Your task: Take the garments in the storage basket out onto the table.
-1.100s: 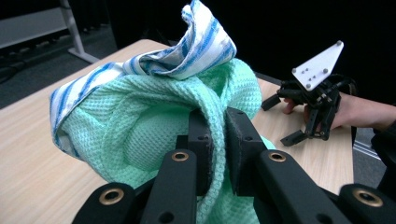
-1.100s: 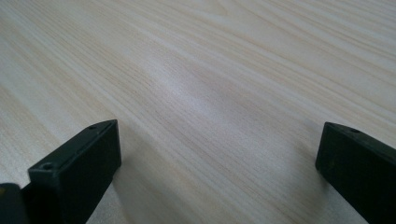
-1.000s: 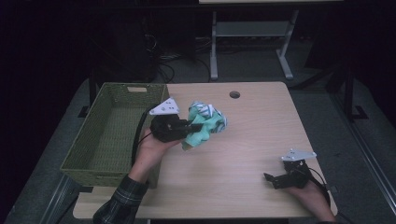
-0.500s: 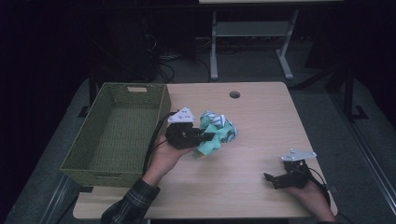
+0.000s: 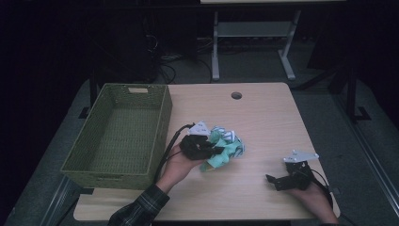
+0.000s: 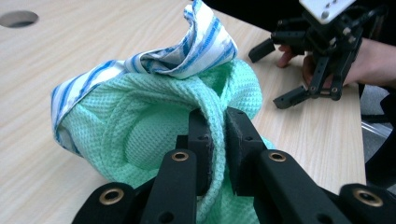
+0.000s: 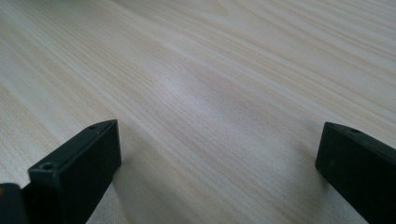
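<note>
1. Mint-green waffle-weave cloth point(image 6: 154, 135): crumpled into a loose bundle, resting on the wooden table near its middle, just right of the green woven basket's near corner. One fold of its thick hem runs up between the closed jaws of the left gripper point(image 6: 218, 140) and is pinched there.
2. White cloth with blue stripes point(image 6: 196, 46): bunched with the green cloth, lying over its top and far side, one edge standing up in a peak. In the high view the bundle point(image 5: 226, 149) appears teal and white.
</note>
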Demonstrator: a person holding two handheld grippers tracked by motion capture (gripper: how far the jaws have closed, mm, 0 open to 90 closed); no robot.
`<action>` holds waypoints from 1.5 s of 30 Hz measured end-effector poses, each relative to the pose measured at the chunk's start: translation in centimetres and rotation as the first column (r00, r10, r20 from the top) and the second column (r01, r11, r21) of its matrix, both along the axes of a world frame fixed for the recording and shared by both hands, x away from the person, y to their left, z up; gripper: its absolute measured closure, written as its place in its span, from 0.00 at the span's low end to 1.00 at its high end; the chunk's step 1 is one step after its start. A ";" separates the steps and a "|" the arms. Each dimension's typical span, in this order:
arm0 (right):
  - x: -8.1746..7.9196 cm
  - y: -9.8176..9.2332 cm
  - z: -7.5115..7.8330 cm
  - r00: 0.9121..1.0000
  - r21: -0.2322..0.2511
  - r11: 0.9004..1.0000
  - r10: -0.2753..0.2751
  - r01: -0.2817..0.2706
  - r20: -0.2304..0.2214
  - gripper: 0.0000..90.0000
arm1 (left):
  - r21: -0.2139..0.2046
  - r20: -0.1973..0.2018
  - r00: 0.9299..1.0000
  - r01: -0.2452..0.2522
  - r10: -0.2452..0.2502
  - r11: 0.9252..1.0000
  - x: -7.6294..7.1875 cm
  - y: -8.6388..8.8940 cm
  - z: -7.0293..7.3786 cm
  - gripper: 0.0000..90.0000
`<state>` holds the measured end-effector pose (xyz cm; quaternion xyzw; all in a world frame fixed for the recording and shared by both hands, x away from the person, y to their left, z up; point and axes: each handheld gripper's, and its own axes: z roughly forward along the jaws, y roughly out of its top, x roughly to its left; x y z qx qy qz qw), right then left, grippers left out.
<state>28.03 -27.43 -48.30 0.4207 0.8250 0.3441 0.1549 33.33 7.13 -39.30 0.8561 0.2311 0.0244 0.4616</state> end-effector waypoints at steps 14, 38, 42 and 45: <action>0.0 0.0 0.0 1.000 0.000 1.000 0.001 -0.001 -0.001 0.00 | 0.062 -0.034 0.999 0.018 -0.016 0.998 0.0 -2.0 -3.4 0.89; 0.0 0.0 0.0 1.000 0.000 1.000 0.001 -0.001 0.000 0.00 | 0.118 -0.056 0.998 0.012 -0.005 0.993 0.6 -2.5 -5.8 0.58; 0.0 0.0 0.0 1.000 -0.001 1.000 0.001 -0.001 0.000 0.00 | 0.086 -0.034 0.999 0.000 0.003 0.996 0.5 -1.4 -4.5 0.52; 0.0 0.0 0.0 1.000 -0.001 1.000 0.000 0.000 0.000 0.00 | 0.056 -0.016 1.000 -0.016 0.017 0.998 0.5 -0.5 -3.4 0.51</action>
